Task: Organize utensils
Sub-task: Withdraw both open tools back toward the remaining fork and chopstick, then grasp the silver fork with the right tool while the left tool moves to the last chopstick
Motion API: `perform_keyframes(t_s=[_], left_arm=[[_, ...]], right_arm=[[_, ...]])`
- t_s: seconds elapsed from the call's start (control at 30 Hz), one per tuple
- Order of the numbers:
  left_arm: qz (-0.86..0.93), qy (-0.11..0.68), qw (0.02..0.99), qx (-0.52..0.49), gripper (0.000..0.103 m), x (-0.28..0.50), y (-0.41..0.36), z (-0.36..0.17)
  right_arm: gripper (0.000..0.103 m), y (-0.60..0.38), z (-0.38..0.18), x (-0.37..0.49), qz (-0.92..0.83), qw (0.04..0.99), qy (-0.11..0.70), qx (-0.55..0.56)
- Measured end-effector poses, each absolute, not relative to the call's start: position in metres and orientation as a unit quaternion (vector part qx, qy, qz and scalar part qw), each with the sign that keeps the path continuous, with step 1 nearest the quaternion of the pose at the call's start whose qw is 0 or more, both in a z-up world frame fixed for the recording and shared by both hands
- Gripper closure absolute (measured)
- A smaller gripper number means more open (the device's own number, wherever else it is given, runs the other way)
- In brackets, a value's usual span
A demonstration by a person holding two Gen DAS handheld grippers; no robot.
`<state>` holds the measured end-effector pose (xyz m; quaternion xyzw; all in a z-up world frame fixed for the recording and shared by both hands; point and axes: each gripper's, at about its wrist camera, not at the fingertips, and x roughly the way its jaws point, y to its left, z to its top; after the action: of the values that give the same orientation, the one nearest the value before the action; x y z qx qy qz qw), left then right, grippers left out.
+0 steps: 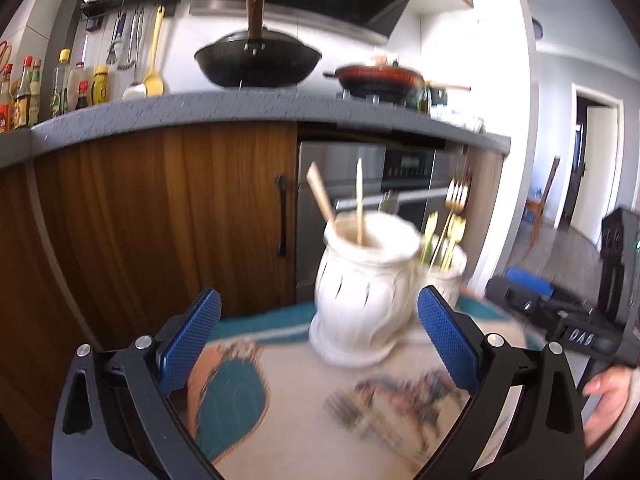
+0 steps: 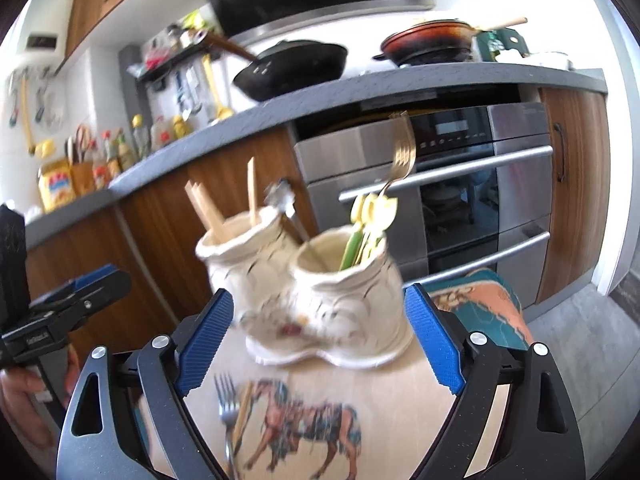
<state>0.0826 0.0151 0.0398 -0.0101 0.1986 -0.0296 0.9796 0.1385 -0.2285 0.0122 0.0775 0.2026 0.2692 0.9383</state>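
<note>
The left gripper (image 1: 318,334) and the right gripper (image 2: 320,330) both stand released, blue pads wide, nothing between them. The cream twin-pot ceramic holder (image 2: 320,300) sits at twelve o'clock on the horse-printed tablecloth (image 2: 360,392); a steel fork (image 2: 226,408) lies at seven o'clock.

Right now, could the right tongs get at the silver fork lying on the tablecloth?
Probably yes: the right tongs are open and empty, and the silver fork lies uncovered just below them, in front of the ceramic holder.
</note>
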Motion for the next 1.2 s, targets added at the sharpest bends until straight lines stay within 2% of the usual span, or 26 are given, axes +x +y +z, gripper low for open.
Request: perform_keyframes(t_s=[0.17, 0.37, 0.43, 0.6, 0.63, 0.7, 0.73, 0.8, 0.9, 1.07, 1.2], left_arm=[[-0.022, 0.24, 0.971, -0.009, 0.006, 0.067, 0.029, 0.018], [-0.026, 0.27, 0.961, -0.056, 0.006, 0.06, 0.048, -0.002], [-0.024, 0.273, 0.96, -0.058, 0.006, 0.06, 0.05, -0.006], [-0.02, 0.278, 0.958, -0.066, 0.006, 0.059, 0.055, -0.011], [-0.021, 0.28, 0.957, -0.071, 0.006, 0.059, 0.056, -0.012], [-0.022, 0.283, 0.955, -0.081, 0.006, 0.059, 0.059, -0.014], [-0.023, 0.284, 0.955, -0.085, 0.006, 0.059, 0.06, -0.015], [-0.025, 0.285, 0.954, -0.088, 0.006, 0.059, 0.06, -0.016], [-0.03, 0.287, 0.953, -0.088, 0.006, 0.06, 0.058, -0.018], [-0.035, 0.292, 0.952, -0.084, 0.006, 0.061, 0.053, -0.021], [-0.036, 0.294, 0.952, -0.081, 0.006, 0.061, 0.051, -0.022]], right_arm=[[0.015, -0.207, -0.003, 0.122, 0.289, 0.924, 0.249, 0.018], [0.015, -0.174, -0.028, 0.099, 0.316, 0.898, 0.302, -0.05], [0.018, -0.164, -0.033, 0.094, 0.318, 0.892, 0.314, -0.07], [0.046, -0.138, -0.051, 0.087, 0.326, 0.874, 0.343, -0.108], [0.049, -0.133, -0.054, 0.087, 0.327, 0.871, 0.347, -0.117], [0.064, -0.124, -0.059, 0.088, 0.327, 0.864, 0.358, -0.132], [0.067, -0.122, -0.06, 0.089, 0.326, 0.863, 0.362, -0.134], [0.081, -0.119, -0.064, 0.091, 0.325, 0.859, 0.372, -0.136], [0.089, -0.116, -0.068, 0.091, 0.323, 0.857, 0.375, -0.141], [0.09, -0.114, -0.071, 0.09, 0.325, 0.855, 0.378, -0.142], [0.095, -0.11, -0.072, 0.088, 0.327, 0.855, 0.373, -0.15]])
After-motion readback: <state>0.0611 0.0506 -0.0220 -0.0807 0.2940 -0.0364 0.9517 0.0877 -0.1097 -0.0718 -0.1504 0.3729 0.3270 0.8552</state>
